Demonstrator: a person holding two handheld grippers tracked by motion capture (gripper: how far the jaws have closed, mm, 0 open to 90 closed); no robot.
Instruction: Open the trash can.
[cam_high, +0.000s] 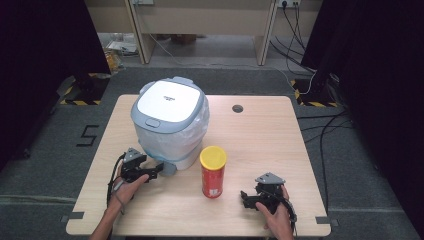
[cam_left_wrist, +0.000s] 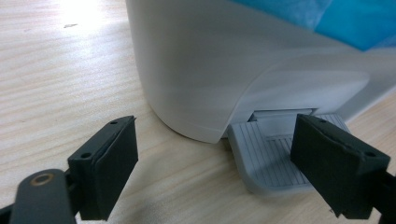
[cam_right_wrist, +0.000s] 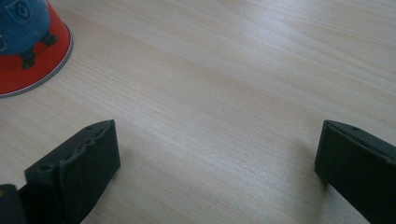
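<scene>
A white pedal bin (cam_high: 170, 122) with a grey-rimmed lid and a plastic liner stands on the wooden table (cam_high: 260, 135). Its lid is down. The left gripper (cam_high: 157, 169) is open at the bin's base, its jaws wide apart just before the grey foot pedal (cam_left_wrist: 271, 161); one jaw hangs over the pedal's right side. A red can with a yellow lid (cam_high: 213, 171) stands upright right of the bin. The right gripper (cam_high: 243, 197) rests low over bare table, open and empty, with the can's base (cam_right_wrist: 30, 51) at the upper left of its view.
A small round cable hole (cam_high: 237, 108) sits near the table's far edge. The bin's blue liner (cam_left_wrist: 327, 18) shows above the pedal housing. Wooden furniture and cables lie on the floor beyond the table.
</scene>
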